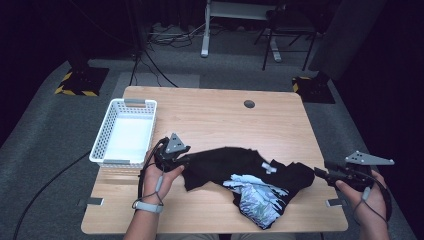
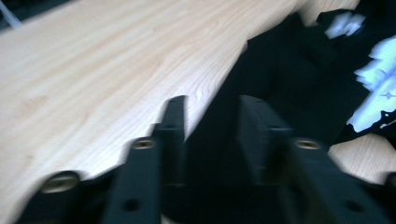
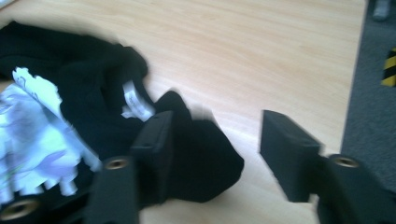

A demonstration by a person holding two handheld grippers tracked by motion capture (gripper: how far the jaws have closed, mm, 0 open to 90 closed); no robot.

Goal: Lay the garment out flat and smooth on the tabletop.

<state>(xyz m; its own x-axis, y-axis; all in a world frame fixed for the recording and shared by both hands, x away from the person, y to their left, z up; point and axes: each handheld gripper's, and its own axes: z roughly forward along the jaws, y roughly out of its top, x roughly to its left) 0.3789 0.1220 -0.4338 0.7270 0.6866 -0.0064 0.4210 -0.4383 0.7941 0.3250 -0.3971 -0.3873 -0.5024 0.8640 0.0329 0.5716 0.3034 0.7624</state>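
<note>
Evidently between grips: black T-shirt (image 1: 240, 177) crumpled mid-table (image 1: 220, 120), right of the white basket (image 1: 125, 132). Left gripper (image 2: 210, 135) jaws apart astride fabric; right gripper (image 3: 219, 154) jaws apart, empty. Next: re-pinch both shirt edges.

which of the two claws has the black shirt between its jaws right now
The left claw: the black shirt runs up between its jaws at the garment's left edge. The right claw sits off the shirt's right end, with bare table in its gap.
</note>
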